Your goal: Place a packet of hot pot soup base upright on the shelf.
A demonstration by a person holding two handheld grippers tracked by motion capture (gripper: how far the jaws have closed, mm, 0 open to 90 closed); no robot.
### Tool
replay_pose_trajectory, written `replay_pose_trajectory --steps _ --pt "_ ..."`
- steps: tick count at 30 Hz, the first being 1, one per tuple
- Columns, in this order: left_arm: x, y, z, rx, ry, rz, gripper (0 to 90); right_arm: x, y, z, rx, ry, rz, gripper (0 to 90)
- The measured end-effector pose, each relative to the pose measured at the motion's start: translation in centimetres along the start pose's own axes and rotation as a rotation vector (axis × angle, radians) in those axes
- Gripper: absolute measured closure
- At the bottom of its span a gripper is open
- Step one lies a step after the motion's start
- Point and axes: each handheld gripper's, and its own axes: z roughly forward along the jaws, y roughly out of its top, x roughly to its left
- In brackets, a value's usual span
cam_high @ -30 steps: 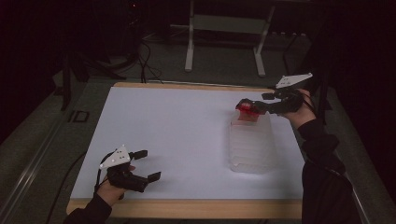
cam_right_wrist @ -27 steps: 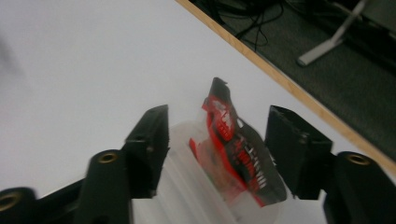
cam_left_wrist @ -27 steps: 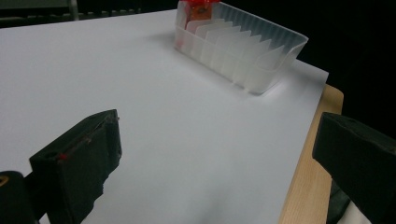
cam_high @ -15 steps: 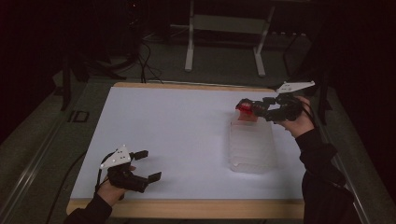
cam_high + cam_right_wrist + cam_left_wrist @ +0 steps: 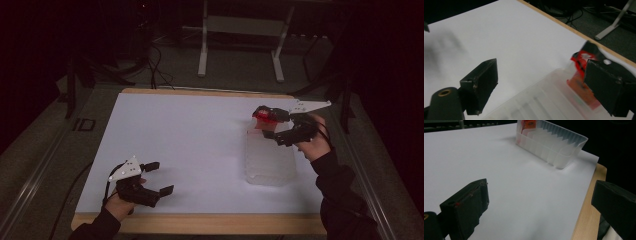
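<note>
A clear plastic bin with ribbed slots lies on the right of the white table top. A red and orange packet stands upright in the bin's far end. My right gripper hangs over that end, open; its jaws have just been opening and no pad presses the packet. In the right gripper view the packet stands beside the right fingertip, over the bin. My left gripper rests open and empty near the front left edge. Its own view shows the bin and packet far off.
White paper covers the wooden table, with its wood edge bare at the front. Beyond the far edge stand a metal table frame and floor cables in the dark. The left gripper's cable trails off the front edge.
The right gripper's jaws have spread apart and the hand has drawn back toward the near side and slightly down. The red packet stays in the bin's far end. The left gripper has not moved.
</note>
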Motion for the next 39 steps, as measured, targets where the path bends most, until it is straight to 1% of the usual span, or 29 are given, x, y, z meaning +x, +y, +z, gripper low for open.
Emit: replay_pose_trajectory --steps 2,5,10,14,16,17,18,19,20,21,23,25,28,30,32,35,36,37,39 --pt "0.0 0.0 0.0 0.000 -0.001 0.001 1.3 0.7 -0.4 0.1 -0.003 0.026 0.005 12.3" --pt "-0.1 0.0 0.1 0.002 -0.001 0.003 1.2 1.7 -1.0 0.3 0.004 0.023 -0.012 12.6" --pt "-0.1 0.0 0.0 0.001 -0.002 0.005 1.3 3.1 -2.3 0.6 0.010 0.039 -0.009 12.7" --pt "-0.1 0.1 0.0 0.002 -0.002 0.009 1.3 4.2 -3.2 0.9 0.007 0.036 -0.018 12.7" --pt "-0.1 0.1 0.1 0.002 -0.003 0.010 1.3 4.8 -3.5 0.9 -0.002 0.033 -0.020 13.5" --pt "-0.1 0.1 0.1 0.002 -0.003 0.010 1.3 4.8 -3.5 0.9 -0.002 0.033 -0.020 13.5" --pt "-0.2 0.2 0.0 0.001 -0.006 0.012 1.3 5.0 -3.7 0.9 -0.006 0.032 -0.015 13.5" --pt "-0.2 0.2 0.0 0.003 -0.005 0.015 1.3 5.6 -4.1 0.7 -0.033 0.030 0.001 13.5" --pt "-0.2 0.2 0.0 0.003 -0.005 0.018 1.3 5.9 -4.2 0.6 -0.041 0.032 0.009 13.5" --pt "-0.2 0.2 0.0 0.002 -0.007 0.018 1.3 6.1 -4.4 0.4 -0.045 0.035 0.020 13.4" --pt "-0.2 0.2 0.0 0.002 -0.006 0.017 1.3 6.7 -4.7 0.2 -0.051 0.027 0.023 13.4" --pt "-0.2 0.3 0.1 0.004 -0.010 0.020 1.3 7.2 -4.9 0.0 -0.060 0.025 0.038 13.4" --pt "-0.4 0.3 0.1 0.008 -0.007 0.028 1.2 8.0 -5.4 -0.4 -0.070 0.010 0.039 13.4" --pt "-0.4 0.3 0.1 0.006 -0.011 0.029 1.3 8.4 -5.7 -0.5 -0.074 0.009 0.041 13.4" --pt "-0.5 0.4 0.1 0.001 -0.014 0.032 1.3 8.8 -6.0 -0.6 -0.080 0.014 0.051 13.4" --pt "-0.5 0.4 0.1 -0.001 -0.020 0.031 1.3 9.3 -6.4 -0.6 -0.081 0.017 0.049 13.2" --pt "-0.5 0.4 0.1 0.002 -0.027 0.027 1.3 9.5 -6.5 -0.6 -0.082 0.024 0.046 12.6" --pt "-0.5 0.4 0.1 0.004 -0.026 0.031 1.3 9.9 -6.9 -0.5 -0.081 0.025 0.040 12.6" --pt "-0.5 0.4 0.2 0.008 -0.028 0.030 1.3 10.3 -7.1 -0.5 -0.083 0.029 0.035 12.6"
